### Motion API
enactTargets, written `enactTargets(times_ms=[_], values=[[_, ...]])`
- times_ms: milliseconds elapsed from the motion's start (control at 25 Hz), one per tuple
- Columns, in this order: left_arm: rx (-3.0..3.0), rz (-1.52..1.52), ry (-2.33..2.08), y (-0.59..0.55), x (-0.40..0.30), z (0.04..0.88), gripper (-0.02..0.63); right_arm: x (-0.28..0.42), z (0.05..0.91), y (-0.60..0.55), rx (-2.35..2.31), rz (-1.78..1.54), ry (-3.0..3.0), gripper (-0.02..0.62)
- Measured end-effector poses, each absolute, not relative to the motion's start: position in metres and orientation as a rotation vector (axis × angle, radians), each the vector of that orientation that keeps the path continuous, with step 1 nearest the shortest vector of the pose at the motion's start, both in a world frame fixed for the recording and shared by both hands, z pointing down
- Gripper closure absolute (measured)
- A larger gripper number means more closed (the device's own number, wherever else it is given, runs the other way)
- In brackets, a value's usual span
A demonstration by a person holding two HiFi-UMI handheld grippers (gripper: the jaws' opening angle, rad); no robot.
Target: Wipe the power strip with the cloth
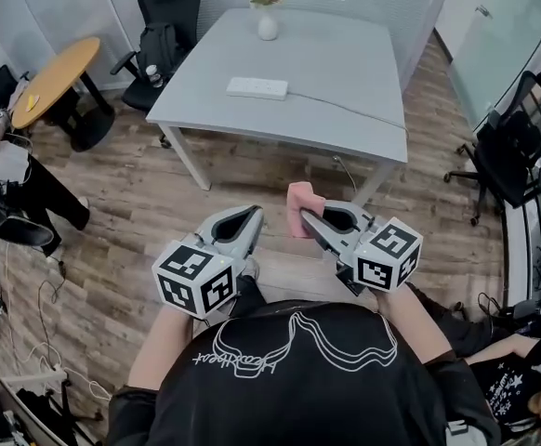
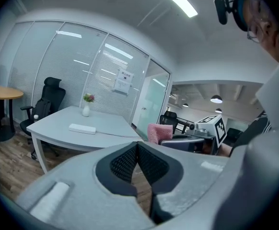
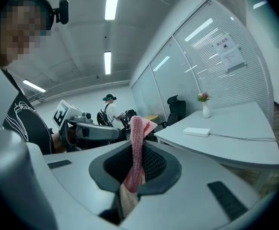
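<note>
A white power strip (image 1: 257, 88) lies on the grey table (image 1: 345, 72) ahead, its cord running right across the top; it also shows in the left gripper view (image 2: 82, 128) and the right gripper view (image 3: 196, 132). My right gripper (image 1: 304, 218) is shut on a pink cloth (image 1: 301, 206), which stands up from between the jaws (image 3: 138, 147). My left gripper (image 1: 250, 219) is shut with nothing in it (image 2: 137, 147). Both grippers hang close to my body, well short of the table's near edge.
A white vase with flowers (image 1: 267, 15) stands at the table's far end. A black office chair (image 1: 164, 35) and a round wooden table (image 1: 52, 80) are at the left, another black chair (image 1: 503, 156) at the right. Cables lie on the wood floor at the left.
</note>
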State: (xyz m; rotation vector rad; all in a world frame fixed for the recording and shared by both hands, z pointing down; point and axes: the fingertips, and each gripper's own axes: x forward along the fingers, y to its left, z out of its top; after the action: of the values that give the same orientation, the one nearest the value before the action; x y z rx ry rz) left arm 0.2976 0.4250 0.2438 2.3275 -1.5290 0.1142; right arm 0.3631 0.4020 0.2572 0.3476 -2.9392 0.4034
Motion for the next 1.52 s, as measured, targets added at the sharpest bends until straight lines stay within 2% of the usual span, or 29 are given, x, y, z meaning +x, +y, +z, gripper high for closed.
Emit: enactTargets(times_ms=[200, 760, 1320, 1520], values=[[2.253, 0.057, -1.536, 0.354, 0.218, 0.240, 0.594, 0.297, 0.255, 0.334, 0.419, 0.500, -2.901, 0.566], [2.390, 0.201, -1.457, 0.190, 0.031, 0.255, 0.594, 0.110, 0.263, 0.167, 0.516, 0.661, -2.928, 0.566], [2.348, 0.101, -1.430, 0.092, -0.060, 0.272, 0.594, 0.046, 0.288, 0.061, 0.621, 0.838, -2.866, 0.566], [2.361, 0.124, -1.437, 0.075, -0.061, 0.294, 0.594, 0.045, 0.320, 0.041, 0.605, 0.909, -2.812, 0.566]])
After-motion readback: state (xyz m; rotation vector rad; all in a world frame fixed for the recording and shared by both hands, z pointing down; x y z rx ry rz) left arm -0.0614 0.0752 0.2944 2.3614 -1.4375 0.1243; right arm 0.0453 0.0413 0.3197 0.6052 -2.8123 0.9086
